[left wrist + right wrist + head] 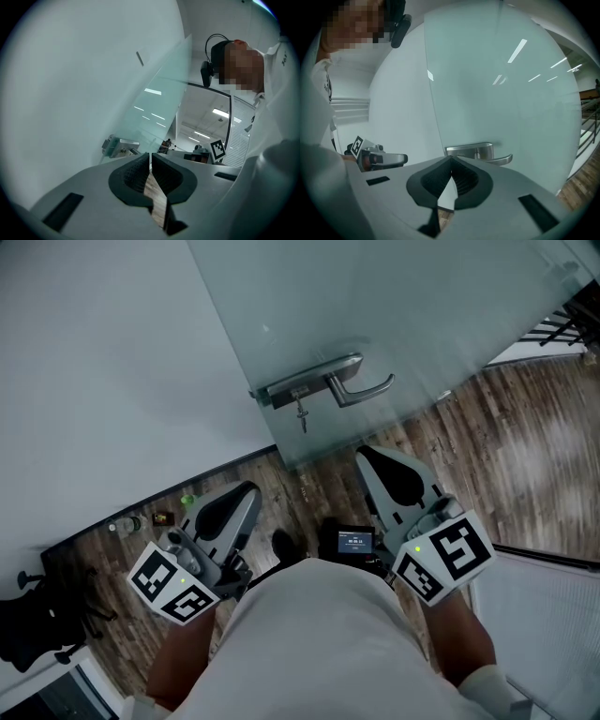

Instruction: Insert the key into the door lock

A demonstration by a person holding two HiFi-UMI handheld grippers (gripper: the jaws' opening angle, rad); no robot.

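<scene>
The frosted glass door carries a metal lock plate (302,385) with a lever handle (364,390). A key (302,415) hangs down from the lock's cylinder, below the plate. My left gripper (249,493) is low and to the left of the lock, well short of the door. Its jaws are shut with nothing between them (150,157). My right gripper (367,456) sits just below the handle, also shut and empty (451,160). The lock plate (471,151) shows just above its jaw tips. In the right gripper view the key is hidden.
A white wall (103,362) meets the door at the left. Small items (161,518) lie on the wood floor (525,465) along the wall. A black chair base (28,624) is at bottom left. A small black screen device (354,541) sits between the grippers. A white slatted panel (544,634) stands at right.
</scene>
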